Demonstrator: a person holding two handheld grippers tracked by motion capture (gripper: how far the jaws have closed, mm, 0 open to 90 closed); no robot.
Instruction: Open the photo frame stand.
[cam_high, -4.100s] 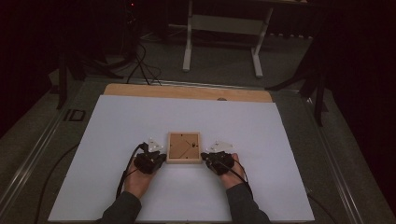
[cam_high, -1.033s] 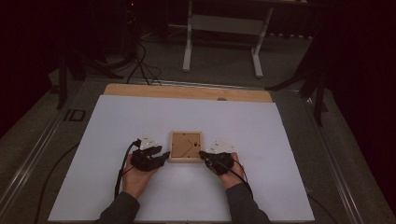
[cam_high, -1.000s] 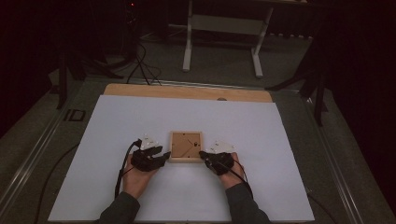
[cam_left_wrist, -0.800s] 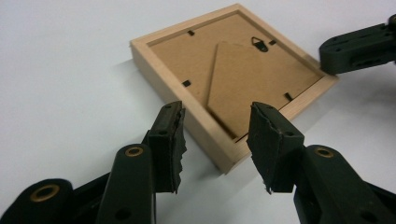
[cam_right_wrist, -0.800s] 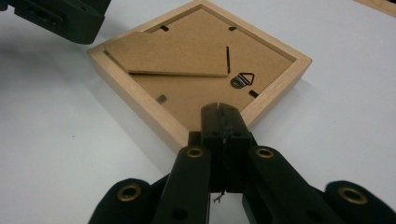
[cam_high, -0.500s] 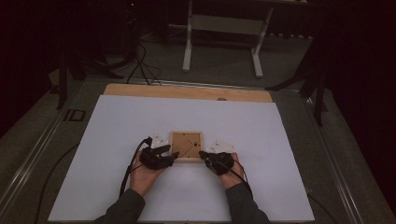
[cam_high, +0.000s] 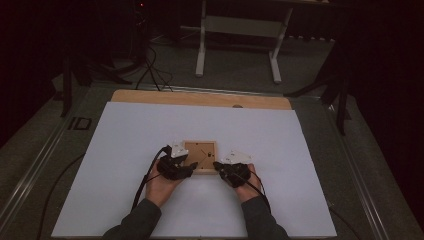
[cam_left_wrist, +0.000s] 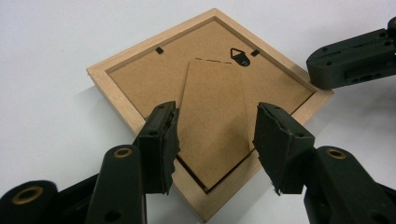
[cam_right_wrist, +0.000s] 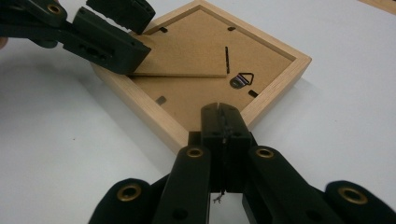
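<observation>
Picture frame (cam_high: 200, 156), small, square, pale wood, lying face down just below the middle of the high view on a white sheet (cam_high: 125, 140) covering the table. Brown fibreboard back up, with a fold-out stand panel (cam_left_wrist: 212, 116), a black triangular hanger (cam_left_wrist: 239, 55) near the top of the left gripper view, and small black retaining tabs along the inner rim.

Left gripper (cam_high: 175, 165) at the frame's lower-left corner in the high view, held by the left hand (cam_high: 162, 181). Jaws wide apart in the left gripper view, hovering over the near corner of the frame on either side of the stand panel's pointed end (cam_left_wrist: 215, 144); pads (cam_left_wrist: 164, 135) worn and ragged at the edges. Stand panel raised slightly off the backing, seen edge-on in the right gripper view.

Right gripper (cam_high: 227, 169) at the frame's lower-right corner, held by the right hand (cam_high: 245, 182). Jaws pressed together in the right gripper view (cam_right_wrist: 223, 122), tips touching the frame's near wooden corner; nothing seen between them.

Bare wooden table edge (cam_high: 200, 98) beyond the sheet, toward the top.
</observation>
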